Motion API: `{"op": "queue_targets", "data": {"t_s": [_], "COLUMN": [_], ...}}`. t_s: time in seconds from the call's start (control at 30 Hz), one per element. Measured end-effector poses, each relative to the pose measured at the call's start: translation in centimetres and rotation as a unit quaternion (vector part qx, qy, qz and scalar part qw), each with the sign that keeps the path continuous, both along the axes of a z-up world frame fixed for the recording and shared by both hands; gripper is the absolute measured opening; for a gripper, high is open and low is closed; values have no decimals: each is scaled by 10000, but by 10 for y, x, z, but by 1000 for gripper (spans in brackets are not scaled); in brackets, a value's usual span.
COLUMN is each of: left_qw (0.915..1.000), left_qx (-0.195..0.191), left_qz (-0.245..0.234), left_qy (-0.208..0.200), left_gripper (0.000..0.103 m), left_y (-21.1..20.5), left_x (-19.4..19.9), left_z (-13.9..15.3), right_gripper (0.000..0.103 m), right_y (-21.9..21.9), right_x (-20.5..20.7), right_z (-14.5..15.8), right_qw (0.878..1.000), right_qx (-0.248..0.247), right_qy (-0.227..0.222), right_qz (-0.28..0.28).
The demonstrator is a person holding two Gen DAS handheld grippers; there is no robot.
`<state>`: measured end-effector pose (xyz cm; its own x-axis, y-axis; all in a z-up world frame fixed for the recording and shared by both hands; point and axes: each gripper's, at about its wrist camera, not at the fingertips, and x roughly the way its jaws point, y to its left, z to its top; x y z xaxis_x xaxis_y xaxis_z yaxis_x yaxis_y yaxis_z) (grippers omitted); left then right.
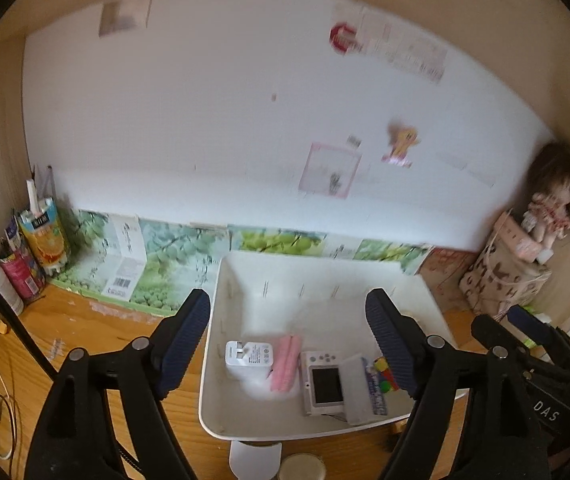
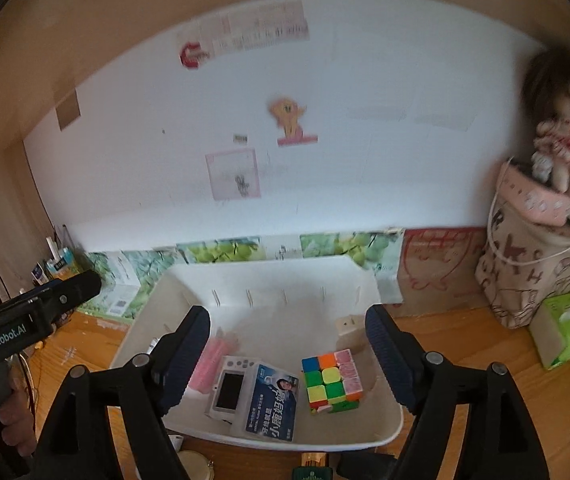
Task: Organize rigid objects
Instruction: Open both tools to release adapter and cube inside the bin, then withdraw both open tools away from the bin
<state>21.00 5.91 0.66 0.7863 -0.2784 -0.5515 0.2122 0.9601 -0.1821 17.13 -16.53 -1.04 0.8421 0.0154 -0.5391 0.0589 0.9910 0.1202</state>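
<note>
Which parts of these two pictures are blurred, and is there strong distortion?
Left wrist view: wall stickers are smeared, the white bin rim bends from fisheye distortion. Right wrist view: the doll is smeared, the cube is fairly sharp, dark corners frame the picture.

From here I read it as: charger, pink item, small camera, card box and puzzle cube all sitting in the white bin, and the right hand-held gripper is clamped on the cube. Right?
Not quite. The puzzle cube lies free in the white bin; the right hand-held gripper is open and holds nothing, as the right wrist view shows. The rest stands.
</note>
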Motion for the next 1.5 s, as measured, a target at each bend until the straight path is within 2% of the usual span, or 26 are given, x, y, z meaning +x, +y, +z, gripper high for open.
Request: {"op": "queue_targets", "data": {"t_s": [0.17,0.37,0.63,0.87,1.17,1.3,1.5], "left_qw": [9995,9990,9975,9966,9897,9787,9618], "left_qx": [-137,-327,-486,-399,-446,-376,-249], "left_qz": [-93,-218,-467,-517,-341,-415,-364], "left_qy": [-253,-198,190,493,1314,1976,2703], "left_gripper": [86,87,87,87,87,87,87], "left_y": [9,15,13,12,12,4,-5], "left_x": [-23,-44,-68,-78,-81,-82,-85], "left_z": [15,15,-3,-19,-56,-79,-103], "right_gripper": [83,85,85,85,85,85,85], "right_y": [4,5,12,22,30,29,22], "right_x": [-27,-56,-88,-111,-129,-134,-139], "right_z": [17,28,21,-4,-36,-50,-70], "right_qw": [9995,9981,9971,9978,9978,9973,9964], "right_qx": [0,31,-183,-197,-315,-288,-193], "right_qy": [-274,-520,-495,-154,333,558,815], "right_qz": [-124,-336,-541,-608,-479,-390,-95]}}
